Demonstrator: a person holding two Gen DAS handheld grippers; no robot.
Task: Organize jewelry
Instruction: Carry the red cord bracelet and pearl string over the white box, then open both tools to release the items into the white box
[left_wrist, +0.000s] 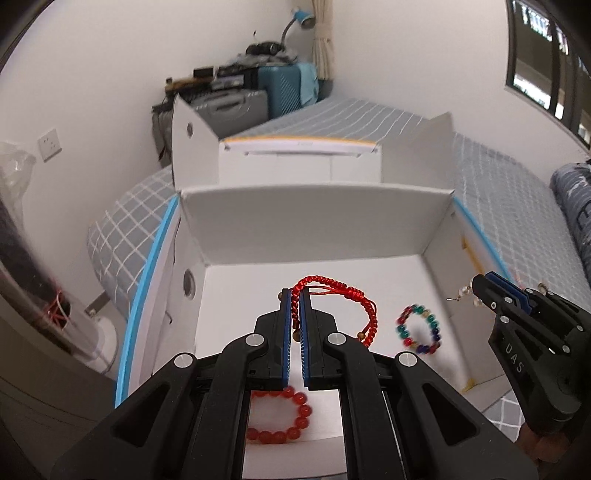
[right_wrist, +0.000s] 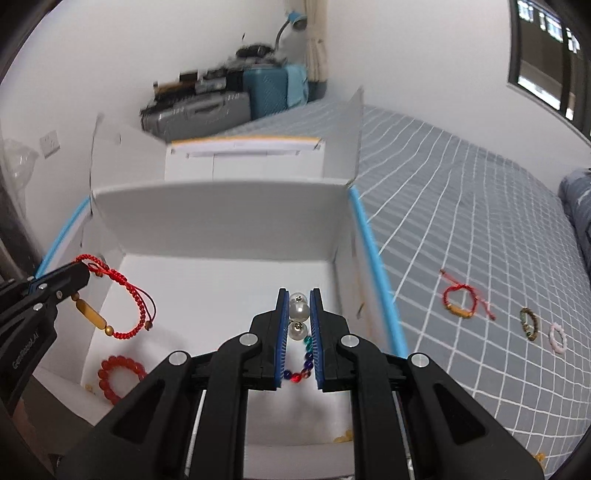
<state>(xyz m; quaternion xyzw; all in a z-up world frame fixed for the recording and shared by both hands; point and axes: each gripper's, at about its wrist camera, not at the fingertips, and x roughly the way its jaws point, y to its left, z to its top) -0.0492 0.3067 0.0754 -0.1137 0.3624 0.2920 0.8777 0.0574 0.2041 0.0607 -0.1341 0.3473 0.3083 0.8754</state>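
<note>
On the left, our left gripper (left_wrist: 295, 295) is pinched tight on the red braided bracelet (left_wrist: 347, 295), which dangles in a loop over the open white box (left_wrist: 314, 229). We hold only a thin cord, so a jerk could let it slide out early, and the hanging loop could catch the box's left wall or drape over the rim rather than land inside. Below it the red bead bracelet (left_wrist: 291, 417) already lies on the box floor; a careless drop could tangle the cord with it.

Further right, the multicoloured bead bracelet (left_wrist: 419, 328) also rests on the box floor.

Our right gripper (right_wrist: 298, 295) is clamped on pearl earrings (right_wrist: 298, 312) above the box's right side. The round pearls look slippery between flat pads; we judge they could squirt out, bounce, and roll onto the bed (right_wrist: 461, 184).

Right of the box, a red cord bracelet (right_wrist: 460, 299), a dark bead ring (right_wrist: 529, 324) and a pink bead ring (right_wrist: 557, 336) lie on the bed, small enough to be missed.
</note>
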